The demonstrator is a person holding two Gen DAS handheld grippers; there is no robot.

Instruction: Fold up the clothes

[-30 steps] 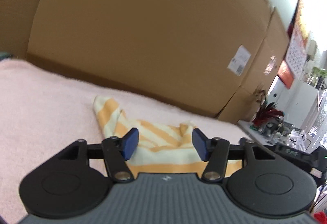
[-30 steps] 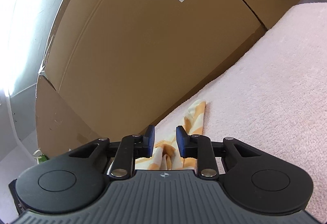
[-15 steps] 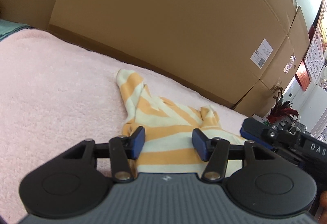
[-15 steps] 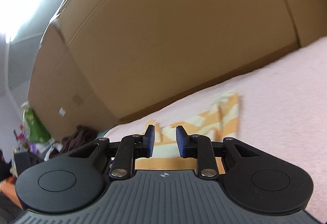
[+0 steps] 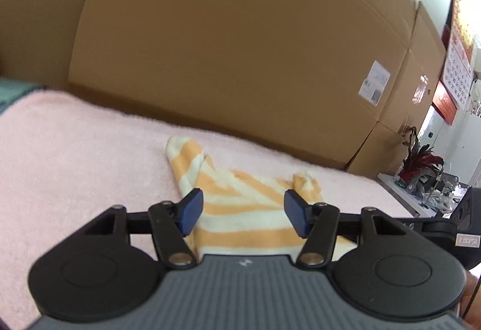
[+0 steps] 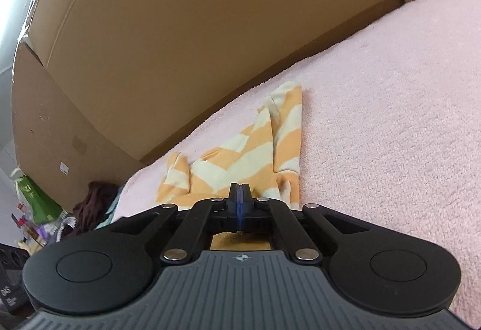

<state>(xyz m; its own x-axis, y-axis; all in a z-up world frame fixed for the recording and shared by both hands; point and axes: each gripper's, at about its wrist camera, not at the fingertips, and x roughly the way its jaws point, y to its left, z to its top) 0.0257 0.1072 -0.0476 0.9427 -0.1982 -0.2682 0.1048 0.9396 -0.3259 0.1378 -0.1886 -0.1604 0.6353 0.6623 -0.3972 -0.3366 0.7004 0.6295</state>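
Note:
An orange-and-cream striped garment (image 5: 240, 203) lies crumpled on a pink fleecy blanket (image 5: 75, 164), close to the cardboard wall. My left gripper (image 5: 242, 209) hovers just in front of it. Its blue pads are wide apart and its jaws are opening. The fabric shows beyond the gap and neither pad presses on it. In the right wrist view the same garment (image 6: 240, 158) stretches away toward the boxes. My right gripper (image 6: 239, 194) is over its near edge with the pads shut together. No fabric shows between them.
Large cardboard boxes (image 5: 240, 44) wall off the far side of the blanket (image 6: 390, 119). A dark heap of clothes (image 6: 96, 203) and a green bag (image 6: 33, 200) sit off the blanket's far end. Shelves with clutter and a red plant (image 5: 421, 161) stand at the right.
The right gripper's jaws have closed completely and its view has swung and rolled across the garment. The left gripper's pads have spread wider and it has shifted a little.

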